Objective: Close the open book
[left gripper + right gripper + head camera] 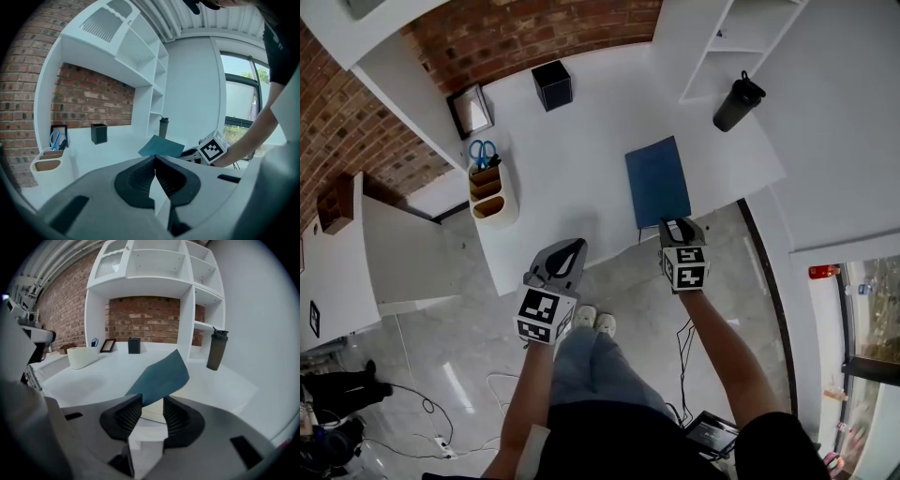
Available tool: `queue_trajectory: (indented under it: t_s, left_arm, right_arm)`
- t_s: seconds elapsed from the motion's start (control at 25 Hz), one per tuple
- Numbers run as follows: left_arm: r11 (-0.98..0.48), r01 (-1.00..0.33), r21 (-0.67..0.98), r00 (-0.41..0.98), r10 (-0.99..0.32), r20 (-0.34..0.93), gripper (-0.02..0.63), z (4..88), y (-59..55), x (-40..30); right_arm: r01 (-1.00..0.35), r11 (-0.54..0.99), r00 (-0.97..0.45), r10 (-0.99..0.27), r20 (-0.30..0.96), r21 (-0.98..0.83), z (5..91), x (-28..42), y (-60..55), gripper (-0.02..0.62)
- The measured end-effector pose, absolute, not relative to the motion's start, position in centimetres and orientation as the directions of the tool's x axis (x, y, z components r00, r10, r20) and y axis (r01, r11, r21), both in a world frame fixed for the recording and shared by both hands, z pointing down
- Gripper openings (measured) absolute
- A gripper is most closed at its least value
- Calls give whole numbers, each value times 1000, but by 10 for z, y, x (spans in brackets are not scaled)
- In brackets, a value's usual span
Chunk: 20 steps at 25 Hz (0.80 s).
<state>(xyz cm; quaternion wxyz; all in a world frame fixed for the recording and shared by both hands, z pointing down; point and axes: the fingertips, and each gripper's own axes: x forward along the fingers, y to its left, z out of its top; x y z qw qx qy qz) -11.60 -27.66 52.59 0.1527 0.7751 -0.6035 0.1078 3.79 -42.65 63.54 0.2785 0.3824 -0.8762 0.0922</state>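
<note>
A blue-covered book (656, 180) lies on the white table (572, 150) near its front edge. In the right gripper view its blue cover (161, 373) stands tilted up over pale pages (152, 414), free of the pads. My right gripper (678, 226) is at the book's near edge, and its jaws (152, 404) are open with the cover's lower end just beyond the gap. My left gripper (567, 251) hovers at the table's front edge, left of the book; its fingertips (155, 159) meet with nothing between them. The left gripper view shows the book (161, 146) beside the right gripper's marker cube (212, 148).
A black shaker bottle (737, 101) stands right of the book, by the white shelves (741, 37). At the back are a black box (552, 85) and a picture frame (471, 111). A beige organiser with scissors (492, 192) sits at the left. The person's legs are below the table edge.
</note>
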Motion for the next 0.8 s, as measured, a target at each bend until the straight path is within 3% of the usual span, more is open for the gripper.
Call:
queue_trajectory:
  t_s: [0.32, 0.8]
  left_arm:
    - [-254, -961, 105, 275, -894, 353, 9, 531, -290, -109]
    - [-294, -949, 112, 314, -886, 341, 9, 528, -312, -103]
  right_arm:
    - [-780, 625, -462, -600, 653, 23, 667, 48, -435, 146]
    - [-792, 609, -505, -607, 614, -50, 647, 65, -432, 158]
